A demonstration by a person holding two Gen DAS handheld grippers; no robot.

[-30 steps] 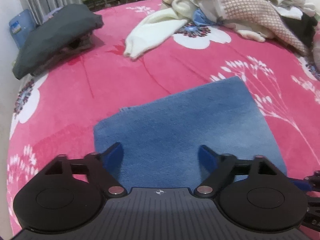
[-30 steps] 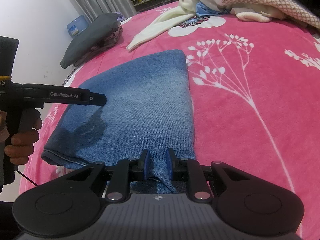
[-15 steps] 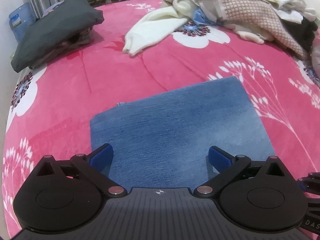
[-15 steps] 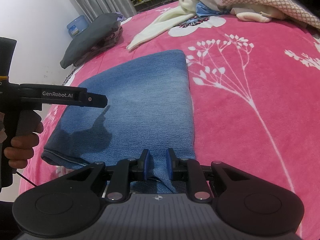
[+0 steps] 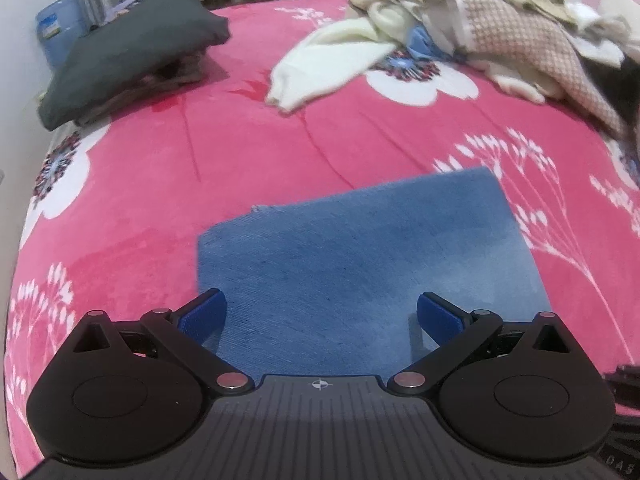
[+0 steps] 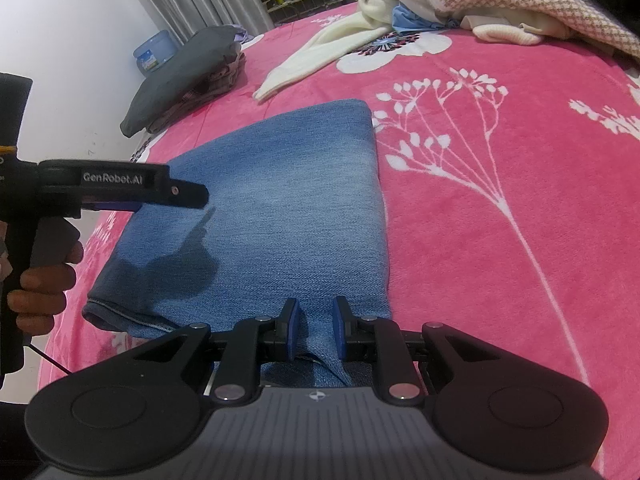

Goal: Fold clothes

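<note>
Denim, folded into a blue rectangle, lies flat on the pink flowered bed (image 5: 168,184) near its front edge: these are the folded jeans (image 6: 280,208), seen in both wrist views. My right gripper (image 6: 314,328) has its jaws clamped on a pinch of cloth at the near edge of the jeans, a small ridge of denim rising between the blue pads (image 6: 291,330). My left gripper (image 5: 322,316) hovers over the left part of the jeans, its jaws spread wide with nothing gripped; they have just been opening. In the right wrist view my left hand (image 6: 38,292) wraps the handle of that gripper, whose shadow falls on the denim. At the bed's far left corner sits a dark grey folded pile (image 5: 128,64). Along the far edge, towards the right corner, lies a heap of unfolded clothes (image 5: 500,28), a cream garment (image 5: 328,64) trailing from it.
</note>
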